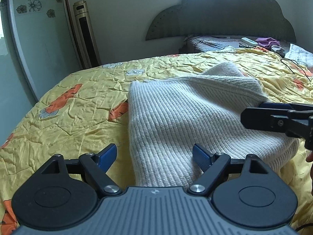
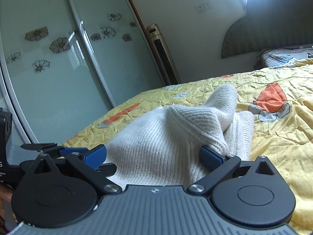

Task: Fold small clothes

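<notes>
A white ribbed knit garment (image 1: 176, 113) lies on the yellow bedspread (image 1: 68, 121), folded over with a raised fold at its far end. My left gripper (image 1: 154, 156) is open, its blue pads either side of the garment's near left edge. My right gripper (image 2: 154, 156) is open too, with the garment (image 2: 166, 137) bunched between and past its pads. The right gripper also shows in the left wrist view (image 1: 273, 115) at the garment's right side. The left gripper shows in the right wrist view (image 2: 64, 152) at the left.
A gold tower fan (image 1: 86, 33) and mirrored wardrobe doors (image 2: 49, 58) stand beyond the bed's left edge. By the dark headboard (image 1: 225, 15) lie a remote (image 1: 249, 41), glasses, purple cloth (image 1: 268, 42) and a black cable (image 1: 297, 66).
</notes>
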